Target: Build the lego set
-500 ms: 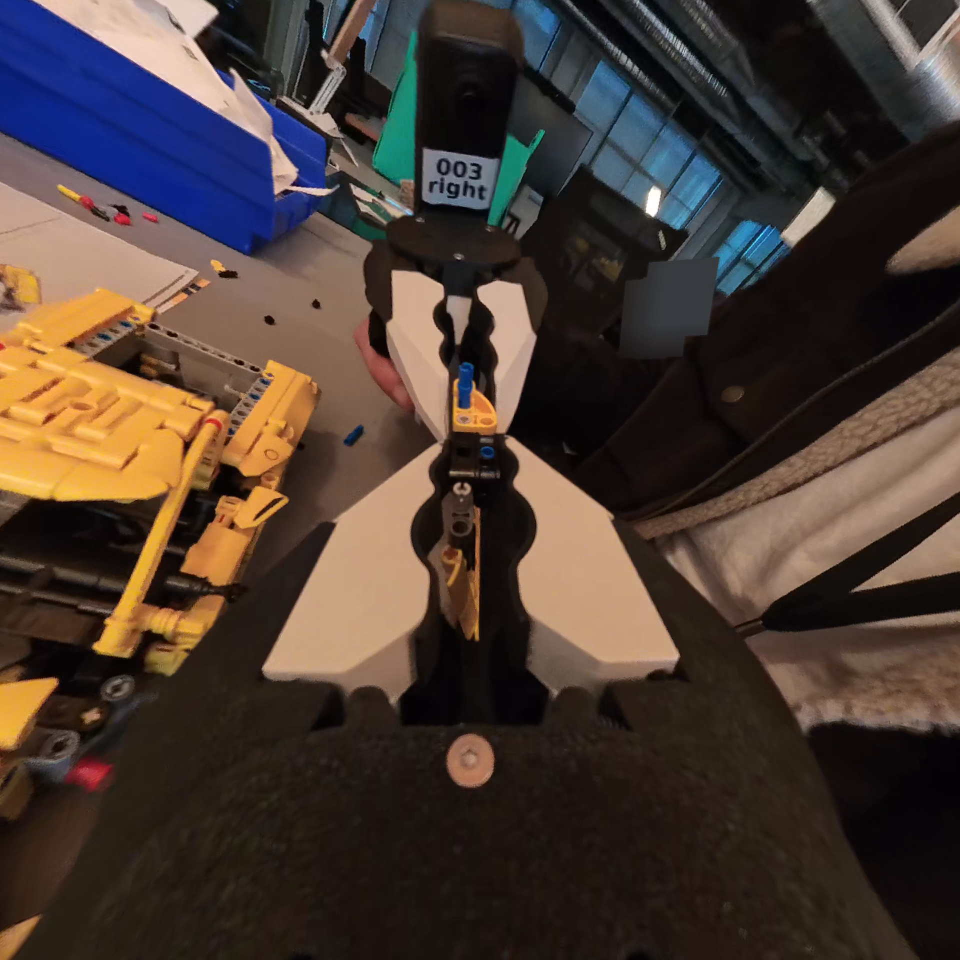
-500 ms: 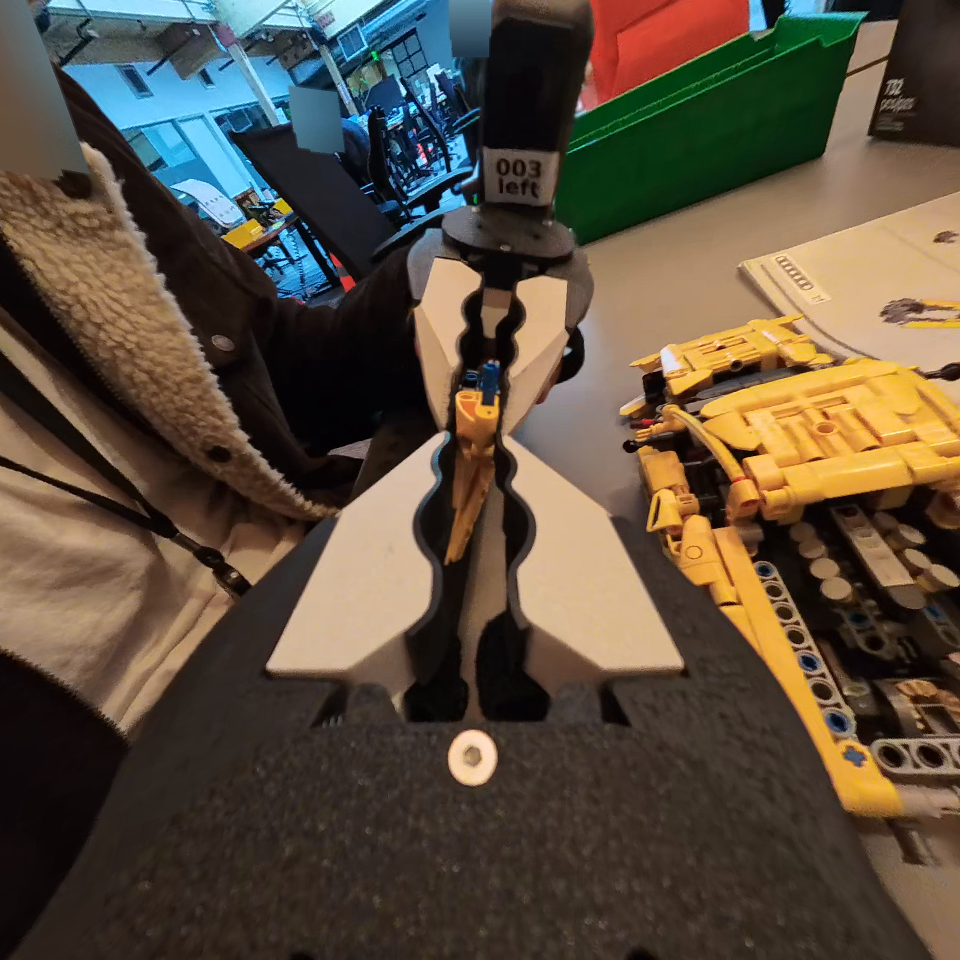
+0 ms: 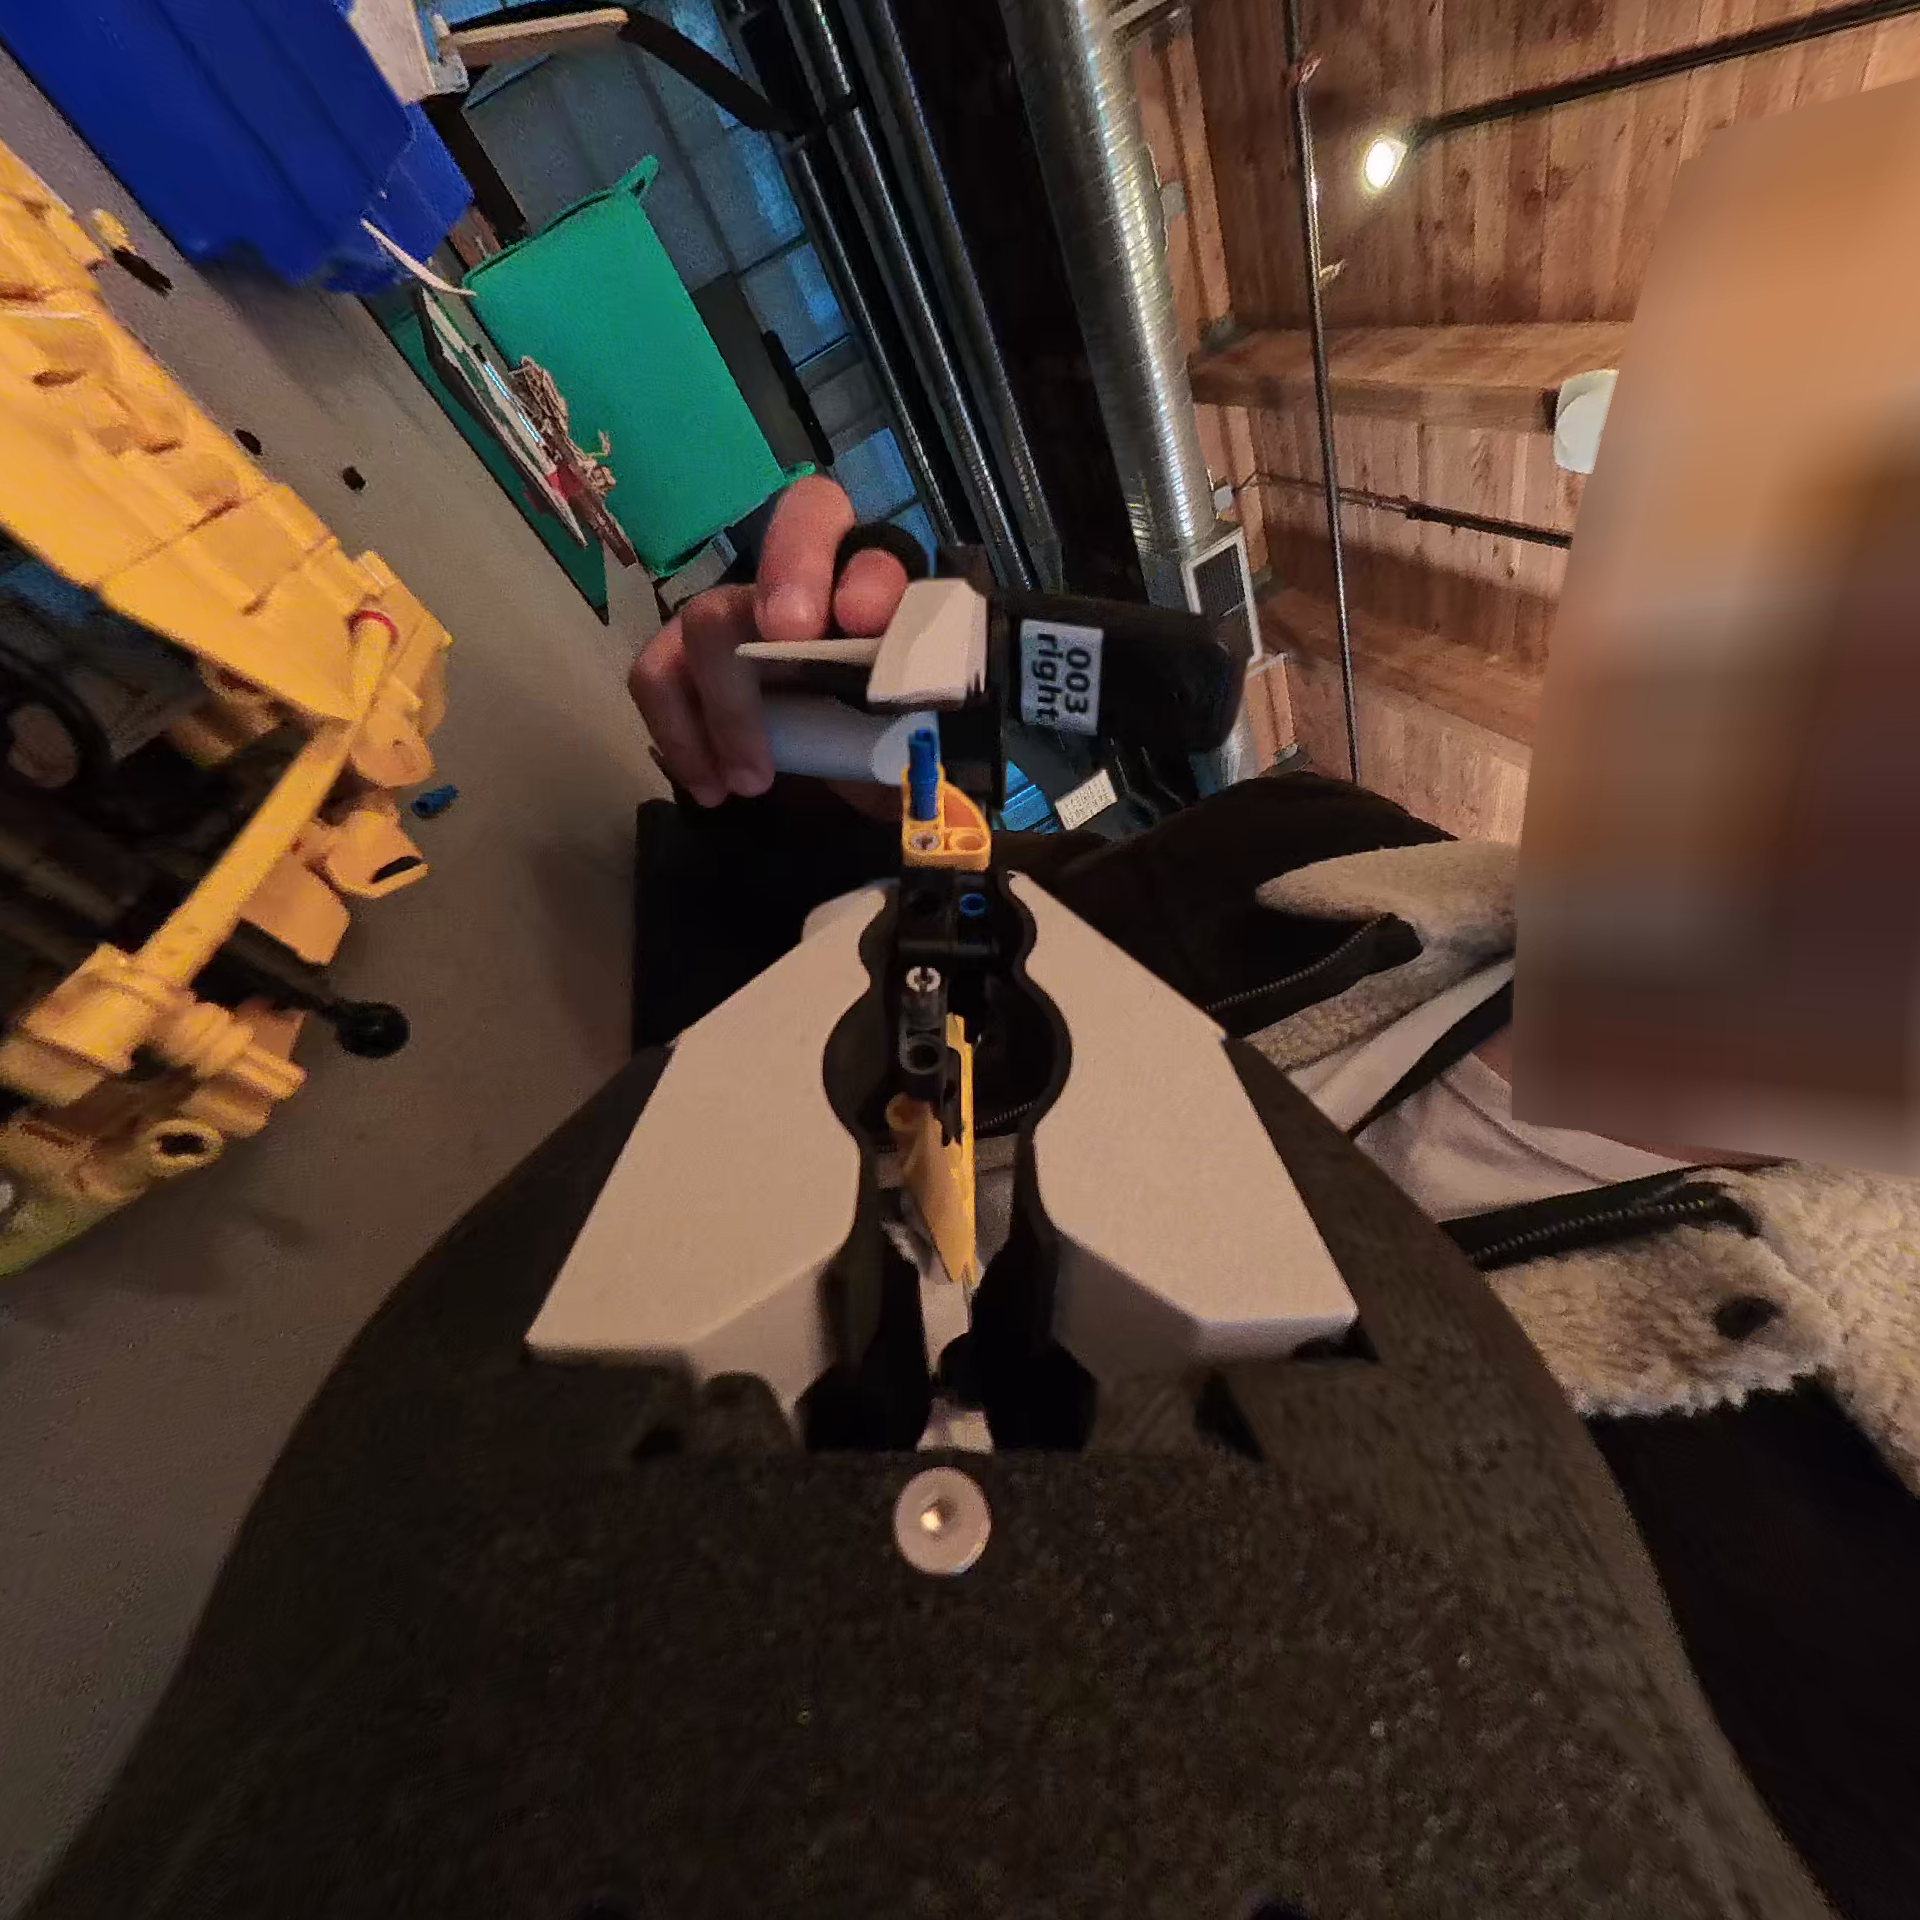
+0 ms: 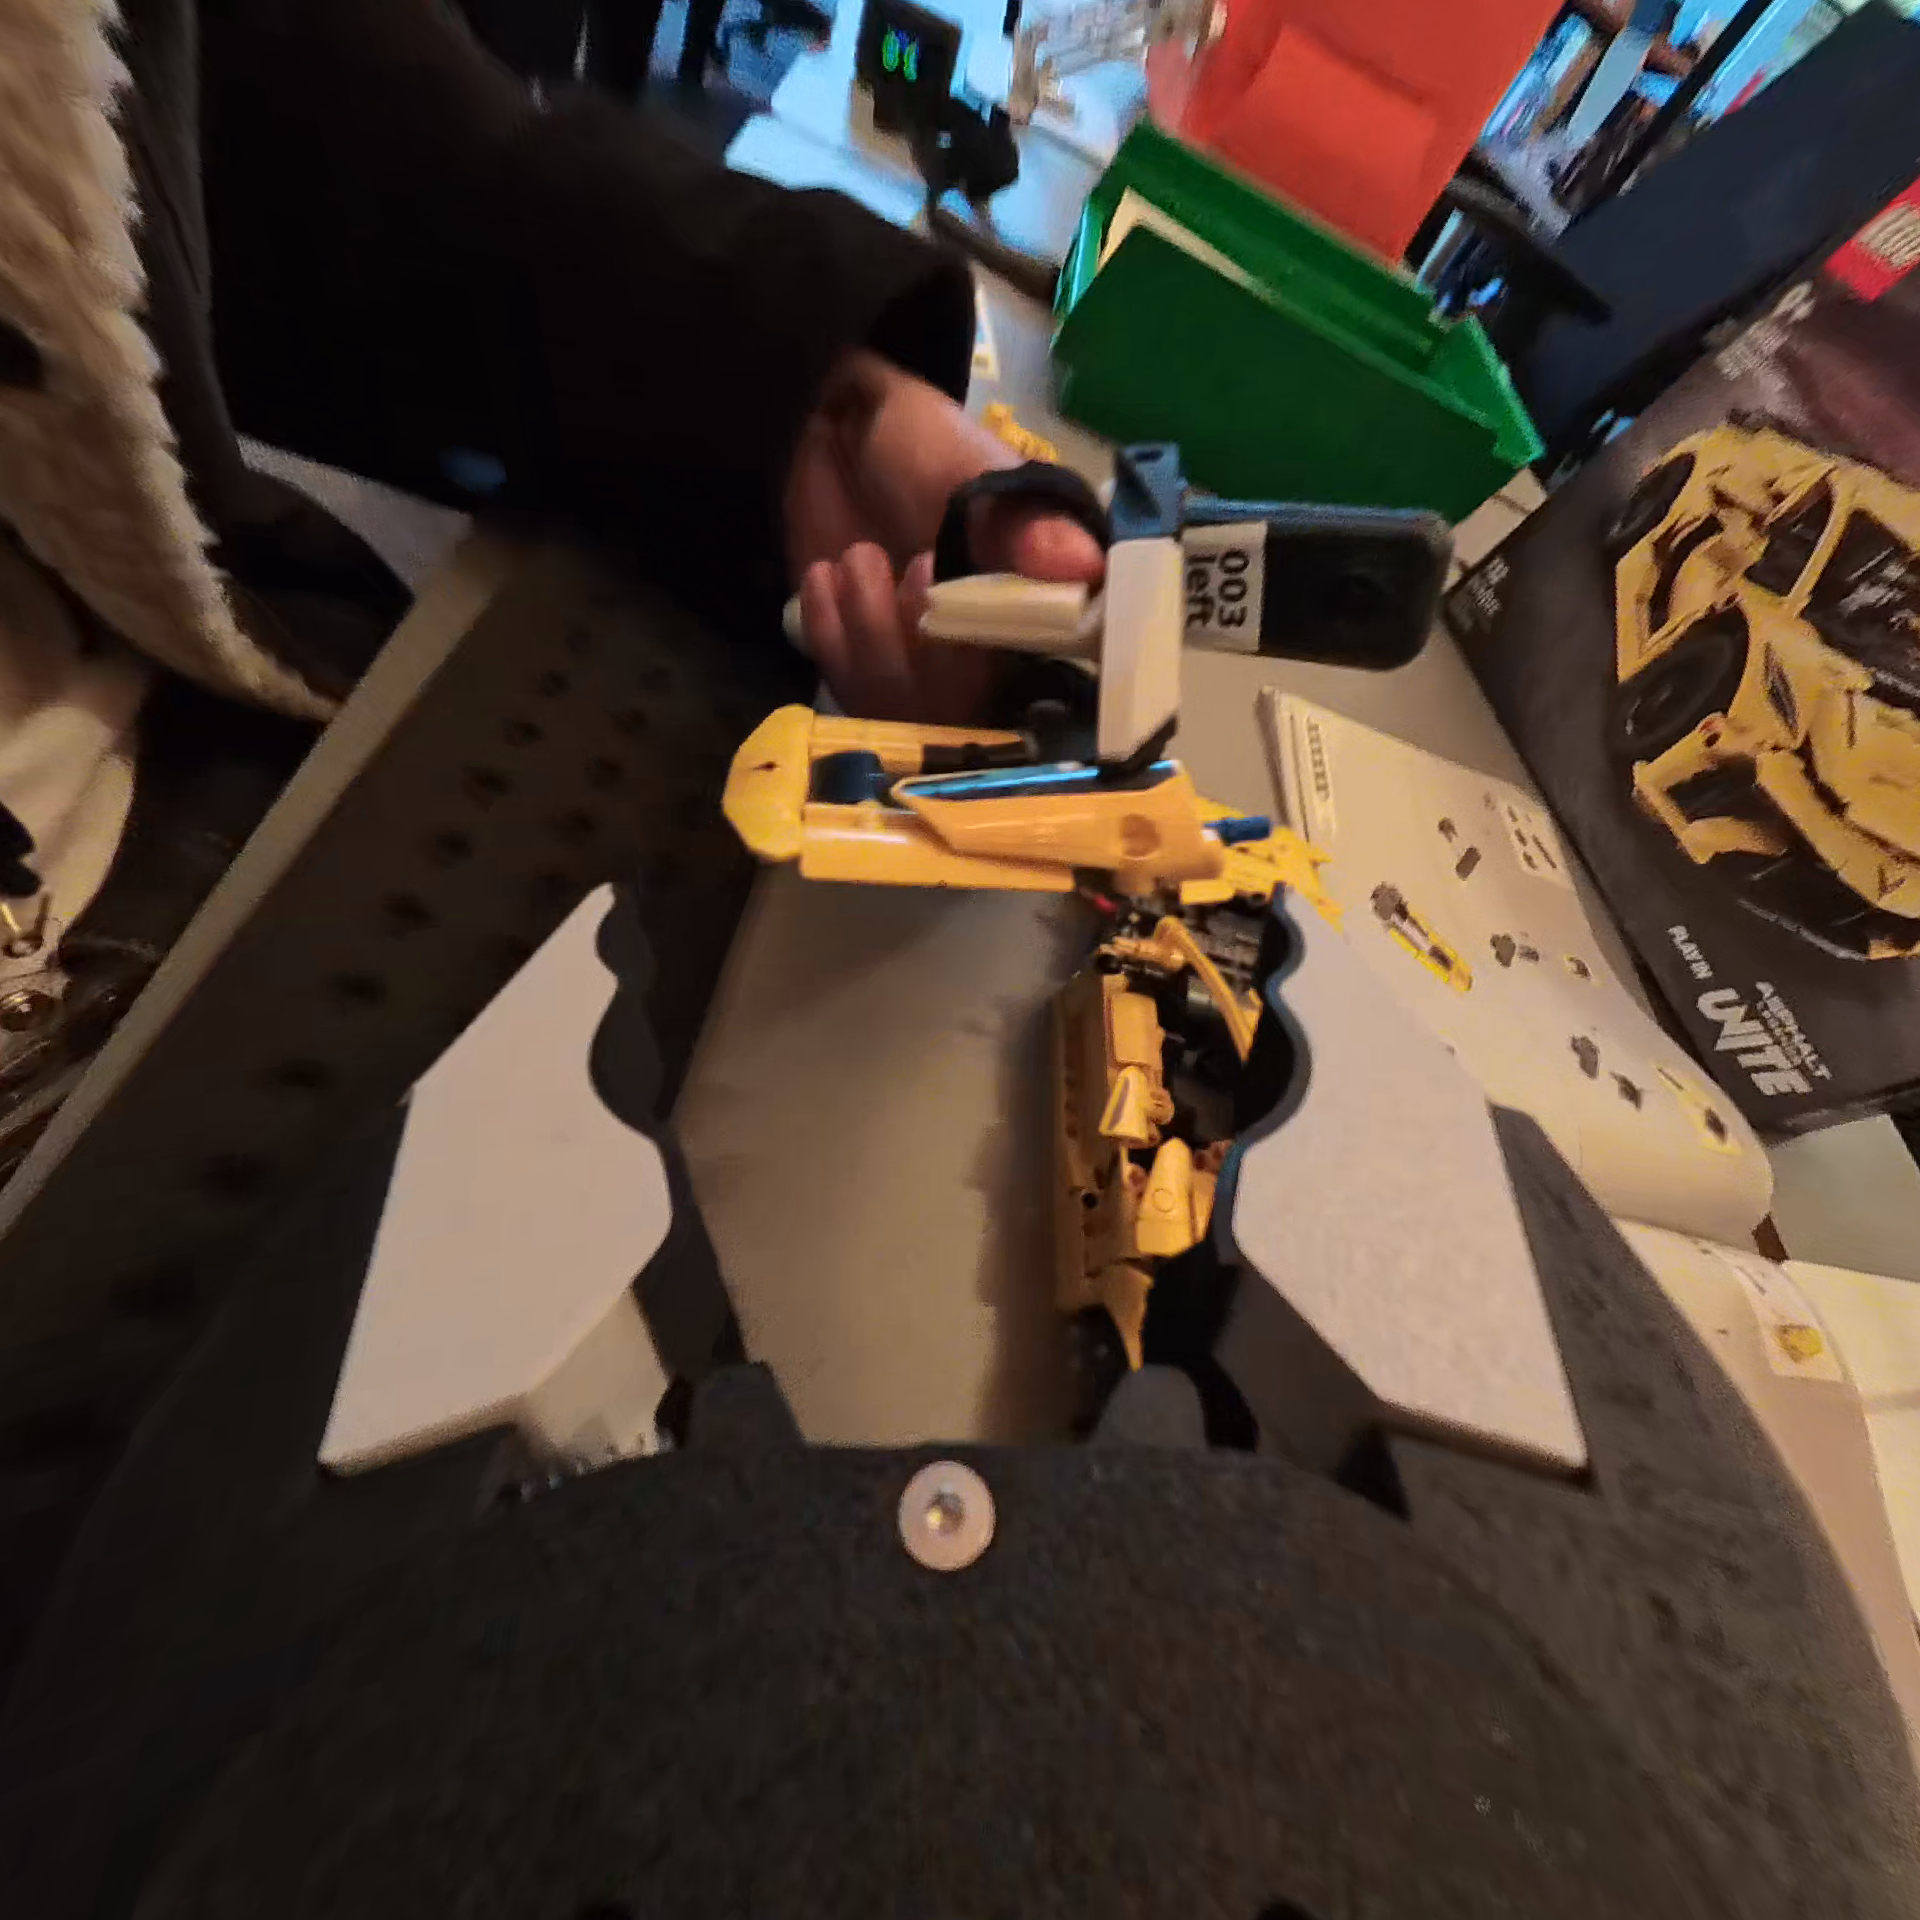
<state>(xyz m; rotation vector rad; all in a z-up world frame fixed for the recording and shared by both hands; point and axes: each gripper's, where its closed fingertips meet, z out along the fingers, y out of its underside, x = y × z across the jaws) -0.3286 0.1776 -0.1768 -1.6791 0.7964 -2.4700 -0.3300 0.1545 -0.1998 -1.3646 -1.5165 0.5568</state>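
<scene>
My left gripper [image 3: 948,914] is shut on a small sub-assembly [image 3: 940,831] of yellow, black and grey pieces with a blue pin sticking out of its far end. It holds the piece in the air. In the right wrist view the sub-assembly [image 4: 966,831] is a long yellow panel held by the left gripper [image 4: 1127,727]. My right gripper [image 4: 951,914] is open and empty, just short of the panel. It shows turned sideways in the left wrist view [image 3: 758,696]. The yellow car model [image 3: 208,623] lies on the grey table and shows between the right fingers [image 4: 1132,1091].
A blue bin [image 3: 208,125] and a green bin [image 4: 1268,384] stand at the back. An open instruction booklet [image 4: 1507,935] and the dark set box [image 4: 1766,727] lie to the right. A loose blue pin [image 3: 434,800] lies by the model. A person's jacket is close behind. The grippers are tip to tip, or close to it.
My right gripper has let go of the sub-assembly, opened wide and pulled back, turning sideways. The left gripper still holds the piece and has tilted up and away from the table.
</scene>
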